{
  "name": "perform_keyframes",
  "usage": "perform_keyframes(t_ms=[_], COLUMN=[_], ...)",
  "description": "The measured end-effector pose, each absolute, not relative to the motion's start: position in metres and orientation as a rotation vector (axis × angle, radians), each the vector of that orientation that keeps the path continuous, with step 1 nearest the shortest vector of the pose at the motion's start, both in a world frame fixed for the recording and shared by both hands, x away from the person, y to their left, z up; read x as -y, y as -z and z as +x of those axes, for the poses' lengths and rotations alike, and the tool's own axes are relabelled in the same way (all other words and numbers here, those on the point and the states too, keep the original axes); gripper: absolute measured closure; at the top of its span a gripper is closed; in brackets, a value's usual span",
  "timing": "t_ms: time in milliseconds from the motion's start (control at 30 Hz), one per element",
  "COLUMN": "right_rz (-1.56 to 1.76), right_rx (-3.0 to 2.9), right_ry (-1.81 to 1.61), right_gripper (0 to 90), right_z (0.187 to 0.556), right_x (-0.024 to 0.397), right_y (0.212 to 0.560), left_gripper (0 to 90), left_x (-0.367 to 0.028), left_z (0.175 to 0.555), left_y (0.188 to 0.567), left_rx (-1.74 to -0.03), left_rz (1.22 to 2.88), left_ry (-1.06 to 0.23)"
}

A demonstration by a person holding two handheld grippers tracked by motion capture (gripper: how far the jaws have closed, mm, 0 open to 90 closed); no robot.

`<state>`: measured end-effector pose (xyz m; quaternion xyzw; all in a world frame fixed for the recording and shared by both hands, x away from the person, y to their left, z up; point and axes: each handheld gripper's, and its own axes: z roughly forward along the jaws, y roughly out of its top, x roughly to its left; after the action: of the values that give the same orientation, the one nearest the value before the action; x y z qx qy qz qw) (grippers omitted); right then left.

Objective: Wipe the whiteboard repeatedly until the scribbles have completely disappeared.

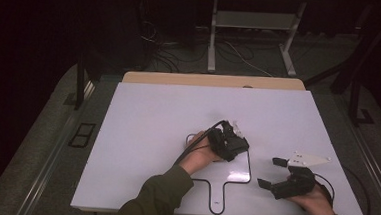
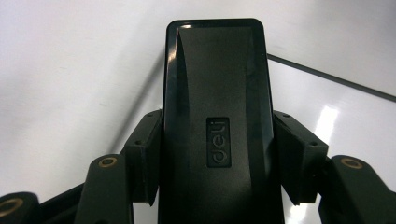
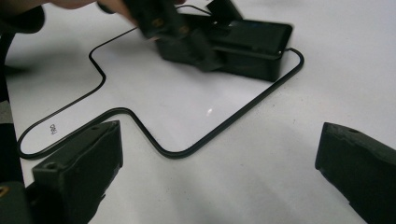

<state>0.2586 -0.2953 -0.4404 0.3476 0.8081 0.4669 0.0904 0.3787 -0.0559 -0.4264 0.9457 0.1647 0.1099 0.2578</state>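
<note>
Right tool (image 1: 273, 172) rests released on the white counter (image 1: 146, 135); left tool (image 1: 236, 140) beside it clenches a black rectangular plastic "deli" block (image 2: 217, 116).

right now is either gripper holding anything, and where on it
The left gripper is shut on a black deli-branded box, its pads clamped on the two long sides near the end closest to the hand. The right gripper is open and holds nothing.

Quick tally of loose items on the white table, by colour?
Black: 1, the deli-branded box, clamped in the left tool
White with black rim: 1, the paddle-shaped board
Total: 2
</note>
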Motion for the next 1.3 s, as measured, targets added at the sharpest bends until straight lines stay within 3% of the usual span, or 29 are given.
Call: perform_keyframes(t_ms=[300,1300], right_rz=[1.04,1.027], right_rx=[-2.397,-2.411], right_ry=[-1.395,-1.393], right_gripper=[0.0,0.0], right_z=[0.258,0.257], right_x=[0.298,0.297], right_y=[0.44,0.442], left_gripper=[39.6,39.5], left_x=[0.054,0.011], left_z=[0.399,0.385], left_y=[0.427,0.401], left_rx=[-0.514,-0.526], left_rz=[2.529,2.398], left_ry=[-0.247,-0.125])
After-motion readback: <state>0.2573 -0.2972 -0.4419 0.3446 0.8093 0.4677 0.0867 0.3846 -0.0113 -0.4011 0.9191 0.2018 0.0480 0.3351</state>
